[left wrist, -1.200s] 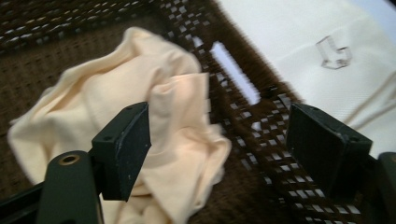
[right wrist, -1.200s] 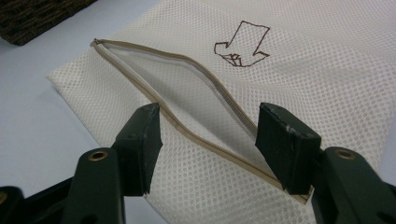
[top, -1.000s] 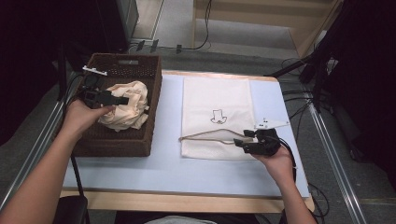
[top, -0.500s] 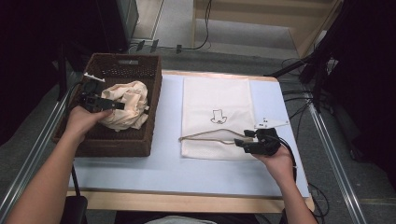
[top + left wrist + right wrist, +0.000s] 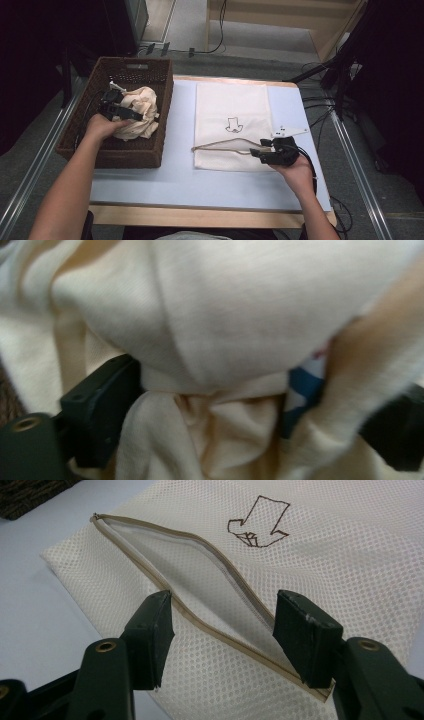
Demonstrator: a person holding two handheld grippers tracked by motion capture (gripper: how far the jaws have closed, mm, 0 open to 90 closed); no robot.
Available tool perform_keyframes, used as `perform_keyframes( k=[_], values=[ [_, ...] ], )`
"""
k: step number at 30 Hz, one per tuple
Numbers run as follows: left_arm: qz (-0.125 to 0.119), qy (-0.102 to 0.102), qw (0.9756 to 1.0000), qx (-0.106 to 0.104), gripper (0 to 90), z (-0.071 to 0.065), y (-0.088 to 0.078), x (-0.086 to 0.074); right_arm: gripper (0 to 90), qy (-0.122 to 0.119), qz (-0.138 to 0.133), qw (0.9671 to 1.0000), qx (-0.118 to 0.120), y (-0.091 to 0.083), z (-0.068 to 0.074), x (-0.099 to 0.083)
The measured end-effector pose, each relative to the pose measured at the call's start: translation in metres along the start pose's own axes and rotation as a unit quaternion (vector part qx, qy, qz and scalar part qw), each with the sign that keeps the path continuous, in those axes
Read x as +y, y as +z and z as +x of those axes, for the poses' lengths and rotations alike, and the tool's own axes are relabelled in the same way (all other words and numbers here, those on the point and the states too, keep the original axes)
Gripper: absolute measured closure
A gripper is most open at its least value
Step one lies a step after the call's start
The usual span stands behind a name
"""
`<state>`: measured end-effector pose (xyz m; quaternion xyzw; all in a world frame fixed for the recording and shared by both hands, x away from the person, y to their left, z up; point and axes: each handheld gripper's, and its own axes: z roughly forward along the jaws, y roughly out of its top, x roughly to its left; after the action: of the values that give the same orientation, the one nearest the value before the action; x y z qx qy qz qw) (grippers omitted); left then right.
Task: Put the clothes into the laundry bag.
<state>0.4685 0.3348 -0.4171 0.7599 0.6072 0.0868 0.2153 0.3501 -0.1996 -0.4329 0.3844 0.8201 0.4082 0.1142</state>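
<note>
Pale blue covers the table top (image 5: 165, 180), which has a wooden edge at the person's side; beyond it the floor is grey and dark stands and cables are around. At 9 o'clock on the table stands a dark brown woven basket (image 5: 85, 150). In it lies a bundle of cream cloth (image 5: 137, 112).

The left gripper (image 5: 131, 115) is held over the basket, with the left hand (image 5: 100, 127) behind it, and its jaws point toward 3 o'clock into the bundle. In the left gripper view the cream cloth (image 5: 220, 340) is bunched between the two black jaws, which stand on both sides of it, so this gripper is pinching the cloth. A small blue and white piece (image 5: 302, 390) shows inside the folds near the right jaw; what it is I cannot tell.

From the middle of the table toward 3 o'clock lies flat a cream mesh bag (image 5: 232, 107) with a small brown arrow drawing (image 5: 233, 125) on it. Its zipper opening (image 5: 220, 146) is along the near edge, and it is open.

The right gripper (image 5: 256, 152), in the right hand (image 5: 295, 167), is at the 5 o'clock corner of the bag and points toward 9 o'clock. In the right gripper view its jaws are spread wide, one on each side of the open zipper (image 5: 200, 600), near the mesh (image 5: 350, 560). I cannot tell if they touch it. They hold nothing.
</note>
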Motion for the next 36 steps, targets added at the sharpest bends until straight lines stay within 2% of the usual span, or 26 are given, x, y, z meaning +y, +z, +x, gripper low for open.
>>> perform_keyframes(
  k=[3,6,7,10,12,16,20,23,25,26,27,28,29,31,34,36],
  values=[
    [0.002,-0.008,1.0000,-0.003,0.0,0.004,0.003,-0.001,41.7,-0.006,0.002,1.0000,-0.001,0.001,0.000,-0.001],
    [-0.005,-0.016,0.9999,-0.002,0.0,0.005,0.009,-0.002,41.7,-0.008,0.004,1.0000,-0.001,0.001,0.001,-0.001],
    [-0.016,-0.020,0.9997,0.001,0.0,0.003,0.015,-0.003,41.7,-0.011,0.005,0.9999,-0.002,0.002,0.001,-0.001],
    [-0.022,-0.022,0.9995,0.010,0.0,0.001,0.017,-0.003,41.7,-0.010,0.008,0.9999,-0.005,0.002,0.001,0.000],
    [-0.024,-0.017,0.9992,0.028,0.0,-0.002,0.019,-0.004,41.6,-0.010,0.006,0.9999,-0.005,0.003,0.000,0.001],
    [-0.028,-0.002,0.9985,0.047,0.0,-0.006,0.023,-0.003,41.7,-0.009,0.007,0.9999,-0.006,0.004,0.000,0.001],
    [-0.027,0.010,0.9981,0.054,0.0,-0.008,0.026,-0.001,41.7,-0.012,0.009,0.9999,-0.004,0.005,0.001,0.002],
    [-0.027,0.008,0.9982,0.052,1.0,-0.007,0.026,-0.001,41.6,-0.018,0.010,0.9998,-0.003,0.006,0.003,0.003],
    [-0.028,0.007,0.9982,0.054,4.7,-0.008,0.026,-0.001,41.7,-0.020,0.010,0.9997,-0.002,0.006,0.003,0.003],
    [-0.027,0.008,0.9975,0.065,7.5,-0.009,0.025,-0.001,41.7,-0.021,0.010,0.9997,-0.002,0.006,0.004,0.003],
    [-0.027,0.008,0.9975,0.065,11.9,-0.009,0.025,-0.001,41.7,-0.021,0.010,0.9997,-0.002,0.006,0.004,0.003],
    [-0.027,0.015,0.9973,0.066,11.9,-0.011,0.024,-0.001,41.7,-0.020,0.010,0.9997,-0.002,0.006,0.004,0.004],
    [-0.032,0.020,0.9972,0.064,23.0,-0.014,0.022,-0.002,41.7,-0.020,0.009,0.9998,-0.002,0.005,0.003,0.004],
    [-0.032,0.025,0.9973,0.061,33.5,-0.017,0.020,-0.003,41.7,-0.021,0.008,0.9997,-0.004,0.006,0.002,0.004],
    [-0.029,0.038,0.9972,0.057,43.8,-0.019,0.018,-0.003,41.7,-0.017,0.009,0.9998,-0.004,0.007,0.001,0.004],
    [-0.028,0.038,0.9976,0.050,48.9,-0.020,0.017,-0.003,41.8,-0.018,0.009,0.9998,-0.004,0.006,0.001,0.005]
  ],
)
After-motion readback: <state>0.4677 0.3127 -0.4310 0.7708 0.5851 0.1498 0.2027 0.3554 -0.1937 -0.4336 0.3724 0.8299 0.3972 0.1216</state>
